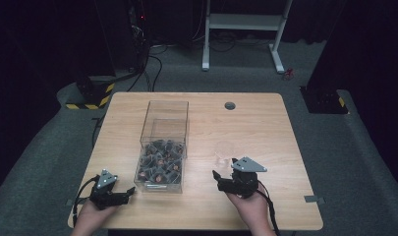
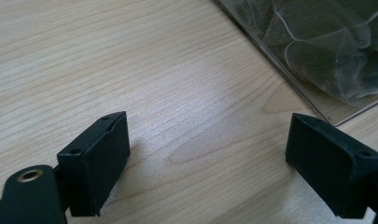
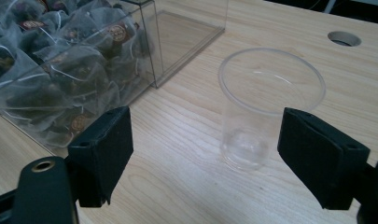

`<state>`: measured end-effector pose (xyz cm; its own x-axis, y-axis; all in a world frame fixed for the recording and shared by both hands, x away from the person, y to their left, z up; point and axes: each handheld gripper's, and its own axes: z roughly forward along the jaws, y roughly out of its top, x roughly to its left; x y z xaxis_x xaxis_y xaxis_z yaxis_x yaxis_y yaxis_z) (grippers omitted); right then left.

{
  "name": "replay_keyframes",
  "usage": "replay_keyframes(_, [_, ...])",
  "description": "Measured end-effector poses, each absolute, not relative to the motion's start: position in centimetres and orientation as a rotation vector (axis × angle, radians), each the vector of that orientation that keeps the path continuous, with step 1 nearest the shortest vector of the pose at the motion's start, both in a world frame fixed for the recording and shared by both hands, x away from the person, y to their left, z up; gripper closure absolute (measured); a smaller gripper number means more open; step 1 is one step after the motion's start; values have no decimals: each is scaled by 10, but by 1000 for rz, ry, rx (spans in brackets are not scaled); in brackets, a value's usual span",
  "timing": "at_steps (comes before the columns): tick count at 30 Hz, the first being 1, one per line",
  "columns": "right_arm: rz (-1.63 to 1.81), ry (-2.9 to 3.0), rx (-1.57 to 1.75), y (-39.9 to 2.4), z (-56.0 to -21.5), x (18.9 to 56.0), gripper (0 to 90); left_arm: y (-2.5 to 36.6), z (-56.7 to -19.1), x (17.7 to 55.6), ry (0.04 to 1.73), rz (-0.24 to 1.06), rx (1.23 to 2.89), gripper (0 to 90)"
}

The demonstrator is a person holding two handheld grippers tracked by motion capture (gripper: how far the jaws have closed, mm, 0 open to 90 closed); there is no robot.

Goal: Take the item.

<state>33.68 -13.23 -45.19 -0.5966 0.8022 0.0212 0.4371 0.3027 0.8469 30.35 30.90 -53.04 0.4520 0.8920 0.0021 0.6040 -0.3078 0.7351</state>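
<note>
We look down on a light wooden worktop point(image 1: 245, 123) with rounded corners, and we go across it from left to right.

Near the front left corner we see the left gripper point(image 1: 122, 195), held in a hand point(image 1: 91, 215) that comes in over the front edge. Its jaws point to the right, towards the box, and stand wide apart with only bare wood between them; in the left gripper view point(image 2: 207, 163) a corner of the box lies just beyond them, apart from both pads.

Left of the middle stands a clear plastic box point(image 1: 163, 142), its long axis running from the front edge towards the back edge. The front half holds a heap of tea bags point(image 1: 159, 162) in see-through mesh; the back half looks bare.

Right of the middle, towards the front edge, a clear plastic cup point(image 1: 224, 151) stands upright, mouth up, near the box but apart from it.

Just in front of the cup we see the right gripper point(image 1: 221, 181), in a hand point(image 1: 248, 209) from the front edge. In the right gripper view point(image 3: 205, 154) its jaws are spread wide; the cup point(image 3: 266, 107) stands beyond and between them, nearer the right-hand pad, which overlaps it. We cannot tell if they touch.
</note>
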Motion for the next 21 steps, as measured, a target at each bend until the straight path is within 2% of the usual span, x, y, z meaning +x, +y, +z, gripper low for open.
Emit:
replay_keyframes(14, [1250,2209,1045,-108,-441,337,195,309,-530,303,1247,549,2029,142])
replay_keyframes(21, [1258,2247,988,-90,-438,334,243,309,-530,303,1246,551,2028,143])
